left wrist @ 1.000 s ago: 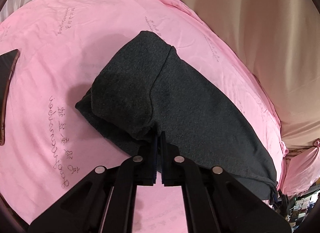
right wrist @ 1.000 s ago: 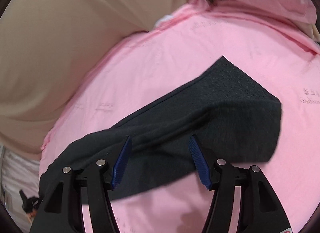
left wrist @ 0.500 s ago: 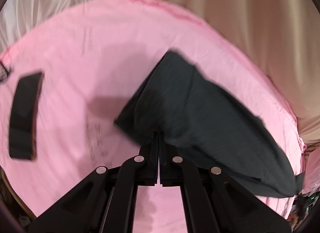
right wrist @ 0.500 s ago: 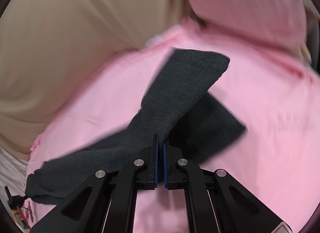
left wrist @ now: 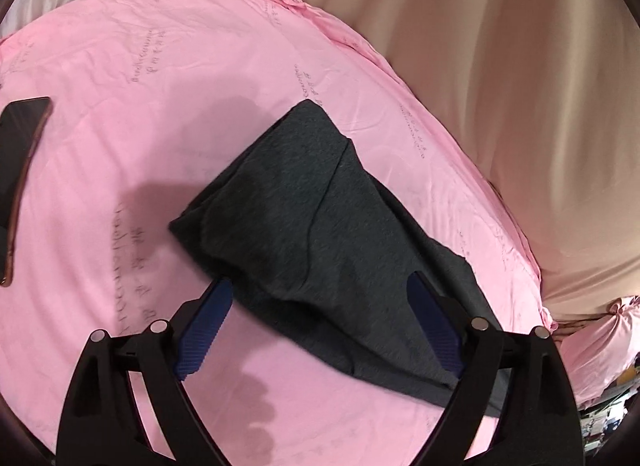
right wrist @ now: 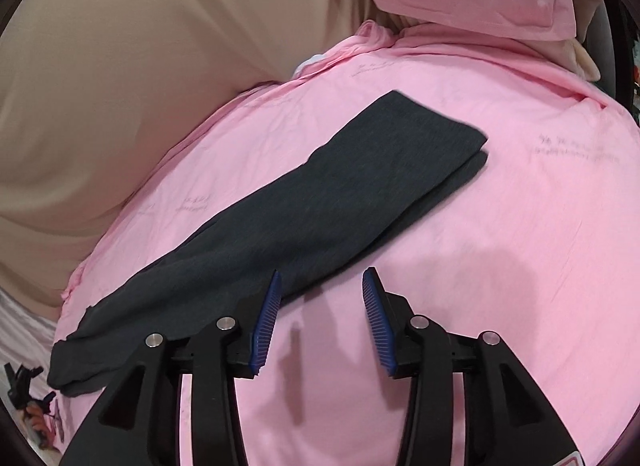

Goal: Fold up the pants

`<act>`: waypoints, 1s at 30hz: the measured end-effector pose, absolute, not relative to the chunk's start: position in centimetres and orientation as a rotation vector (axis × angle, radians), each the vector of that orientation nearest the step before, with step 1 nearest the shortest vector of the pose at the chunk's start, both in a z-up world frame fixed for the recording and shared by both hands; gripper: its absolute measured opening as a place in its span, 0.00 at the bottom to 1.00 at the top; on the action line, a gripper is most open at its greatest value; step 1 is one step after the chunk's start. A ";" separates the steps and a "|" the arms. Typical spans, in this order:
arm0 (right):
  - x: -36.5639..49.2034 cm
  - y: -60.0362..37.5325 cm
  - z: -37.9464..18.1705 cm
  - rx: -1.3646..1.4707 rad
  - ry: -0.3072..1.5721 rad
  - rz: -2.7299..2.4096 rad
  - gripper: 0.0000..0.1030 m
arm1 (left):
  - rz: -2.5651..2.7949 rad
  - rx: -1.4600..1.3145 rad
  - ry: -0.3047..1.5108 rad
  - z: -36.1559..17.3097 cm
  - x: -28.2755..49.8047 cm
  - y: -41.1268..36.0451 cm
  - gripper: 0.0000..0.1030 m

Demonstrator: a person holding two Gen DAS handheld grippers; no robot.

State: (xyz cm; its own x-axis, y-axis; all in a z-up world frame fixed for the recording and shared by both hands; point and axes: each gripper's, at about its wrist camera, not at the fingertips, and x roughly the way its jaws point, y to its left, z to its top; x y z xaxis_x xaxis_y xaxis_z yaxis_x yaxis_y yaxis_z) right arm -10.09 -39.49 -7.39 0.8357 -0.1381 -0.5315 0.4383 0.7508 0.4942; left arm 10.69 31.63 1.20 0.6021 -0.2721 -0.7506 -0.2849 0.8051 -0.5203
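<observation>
Dark grey pants (left wrist: pixel 320 234) folded into a long band, lying flat on a pink sheet (left wrist: pixel 120 45) printed with faint script too blurred to read. Surface under the sheet hidden; whether bed or tabletop, cannot tell. In the left wrist view, one end of the pants doubled over, with a seam line crossing the upper layer; far right end cut off behind the black frame of the left tool (left wrist: pixel 316 302). Left tool's jaws opening, blue pads spread wide to either side of the near edge of the pants, not pressing on the cloth, though cloth lies between them. In the right wrist view, the same pants (right wrist: pixel 320 201) run diagonally from the folded end at upper right to the lower left, where the fabric hangs at the sheet's edge and the tip passes behind the frame of the right tool (right wrist: pixel 320 298). Right tool's jaws opening, only partly apart; bare pink sheet between the pads, left pad at or just over the near edge of the pants, touching or not hard to judge. At the far left of the left view, a dark flat phone (left wrist: pixel 20 169) on the sheet, partly cut by the lens rim. Beyond the sheet, beige drapery (left wrist: pixel 500 85) fills the background. Small clutter at the lower corners too dim to name.
</observation>
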 end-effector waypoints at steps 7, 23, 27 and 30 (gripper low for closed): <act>-9.9 -36.0 -6.4 0.561 0.478 -0.304 0.44 | -0.015 -0.602 0.858 5.0 11.8 31.5 0.09; -1.6 -25.1 0.4 0.362 0.554 0.035 0.53 | 0.058 -0.569 1.004 -2.5 9.1 33.5 0.10; 7.9 -15.2 2.7 0.193 0.626 0.245 0.56 | 0.045 -0.547 0.997 -2.5 9.1 33.3 0.12; 15.0 -8.2 2.2 0.068 0.701 0.314 0.56 | 0.037 -0.517 0.993 -2.4 8.7 33.2 0.12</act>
